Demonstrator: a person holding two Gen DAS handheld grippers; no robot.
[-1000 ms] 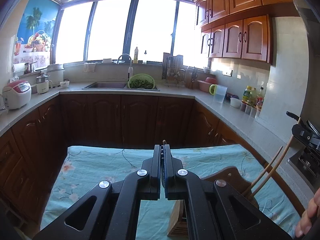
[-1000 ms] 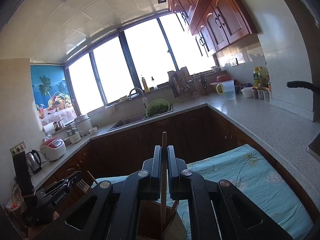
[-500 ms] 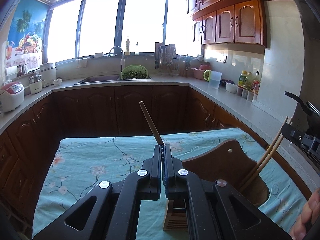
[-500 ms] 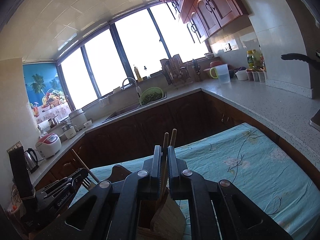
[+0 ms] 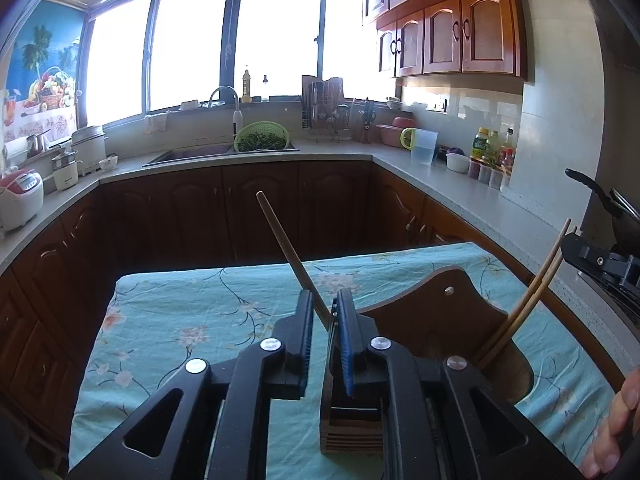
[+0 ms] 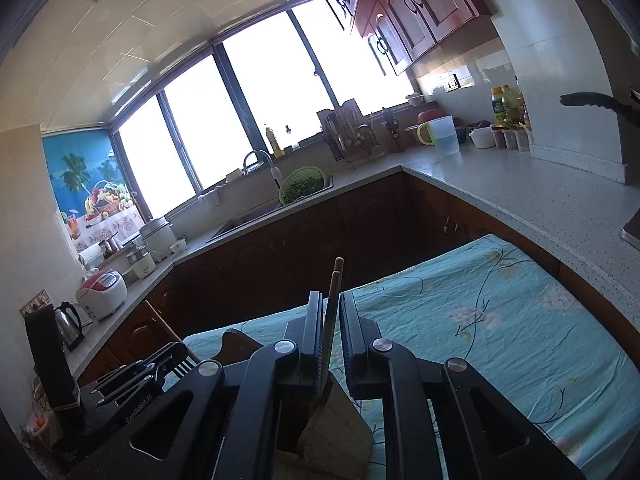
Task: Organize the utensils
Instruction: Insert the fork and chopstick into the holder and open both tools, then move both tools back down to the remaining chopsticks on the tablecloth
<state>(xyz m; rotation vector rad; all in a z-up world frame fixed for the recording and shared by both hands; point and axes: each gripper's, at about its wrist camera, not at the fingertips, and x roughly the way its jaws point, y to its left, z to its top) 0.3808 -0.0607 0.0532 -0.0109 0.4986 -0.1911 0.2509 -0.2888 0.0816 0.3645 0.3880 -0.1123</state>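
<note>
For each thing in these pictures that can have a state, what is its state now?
Left tool: open, a wooden stick between its fingers.
Wooden stick: leaning, standing in the holder.
Right tool: open, around the chopsticks.
Chopsticks: upright, standing in the holder.
Wooden utensil holder: upright on the tablecloth.
Tablecloth: spread flat.
Green colander: filled with greens, at the sink.
Upper cabinets: doors closed.

Pretty lived-in kitchen: green colander (image 5: 262,142) of greens sitting at the sink (image 5: 192,156), clear jug (image 5: 424,147) and sauce bottles (image 5: 494,146) on the counter (image 5: 460,196), rice cooker (image 5: 20,200) far left, kettle (image 6: 69,326).
</note>
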